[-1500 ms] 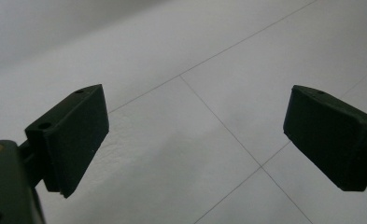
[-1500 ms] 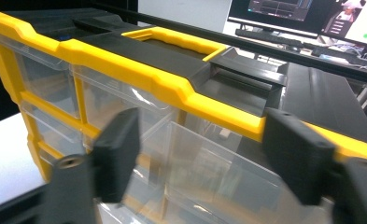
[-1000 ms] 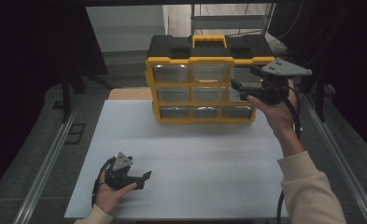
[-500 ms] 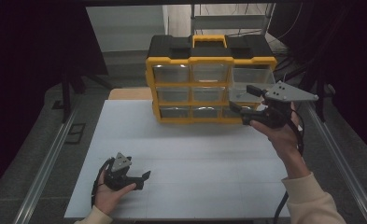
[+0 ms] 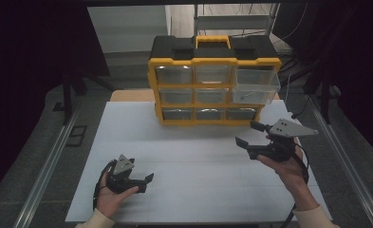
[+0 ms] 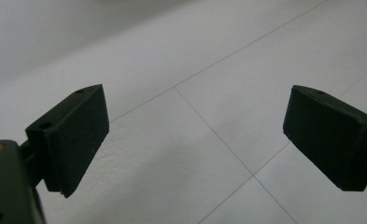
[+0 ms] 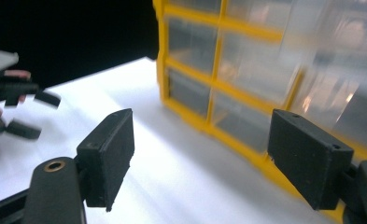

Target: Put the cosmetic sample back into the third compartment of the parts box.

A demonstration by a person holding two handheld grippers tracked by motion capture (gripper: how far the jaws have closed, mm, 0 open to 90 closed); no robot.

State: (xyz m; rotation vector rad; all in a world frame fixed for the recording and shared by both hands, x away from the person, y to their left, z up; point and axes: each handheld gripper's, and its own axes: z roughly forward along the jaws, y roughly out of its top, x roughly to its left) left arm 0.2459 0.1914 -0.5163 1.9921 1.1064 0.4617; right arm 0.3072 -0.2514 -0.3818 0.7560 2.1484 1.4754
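Note:
A yellow and black organizer (image 5: 212,90) with clear drawers stands at the back of the white table (image 5: 198,161). Its top right drawer (image 5: 255,85) sticks out toward me. My right gripper (image 5: 247,133) hangs open in front of the organizer's lower right corner, above the table, with nothing between its jaws. In the right gripper view the right gripper (image 7: 200,149) faces the organizer's (image 7: 228,70) lower drawers at a slant. My left gripper (image 5: 145,180) rests open on the table near its front left. In the left gripper view the left gripper (image 6: 195,135) spans bare table.
Metal rails (image 5: 51,161) run along both sides of the table. Dark curtains and a shelf frame (image 5: 231,21) stand behind the organizer. The right gripper view catches the left gripper (image 7: 27,112) far off at its left edge.
My right gripper has come down and back from the front of the top right drawer to just above the table. The left gripper has stayed where it was.

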